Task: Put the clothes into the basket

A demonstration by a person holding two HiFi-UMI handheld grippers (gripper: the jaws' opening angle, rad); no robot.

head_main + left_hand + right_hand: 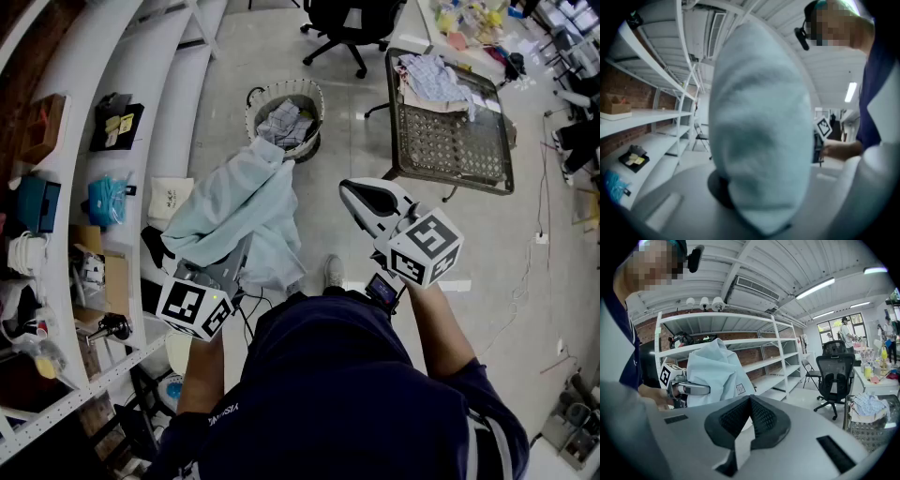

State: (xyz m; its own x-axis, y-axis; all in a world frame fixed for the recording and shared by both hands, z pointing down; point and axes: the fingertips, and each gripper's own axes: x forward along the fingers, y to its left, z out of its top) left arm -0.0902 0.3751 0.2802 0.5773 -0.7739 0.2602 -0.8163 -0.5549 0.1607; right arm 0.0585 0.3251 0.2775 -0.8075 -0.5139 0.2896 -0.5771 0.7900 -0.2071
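Note:
A pale blue garment [246, 202] hangs from my left gripper [225, 269], whose jaws are shut on it. The cloth drapes over the jaws and hides them. In the left gripper view the same garment [759, 136] fills the middle of the picture. The round woven basket [255, 101] stands on the floor just beyond the garment, with patterned clothes [284, 122] inside. My right gripper [373, 200] is held to the right of the garment, shut and with nothing in it [751, 400]. From the right gripper view the garment [715, 373] is at the left.
A wire-mesh table [455, 145] with a checked garment [429, 75] on it stands at the right. A black office chair [349, 23] is behind the basket. White shelves [103, 112] with small items run along the left. People stand far off in the right gripper view.

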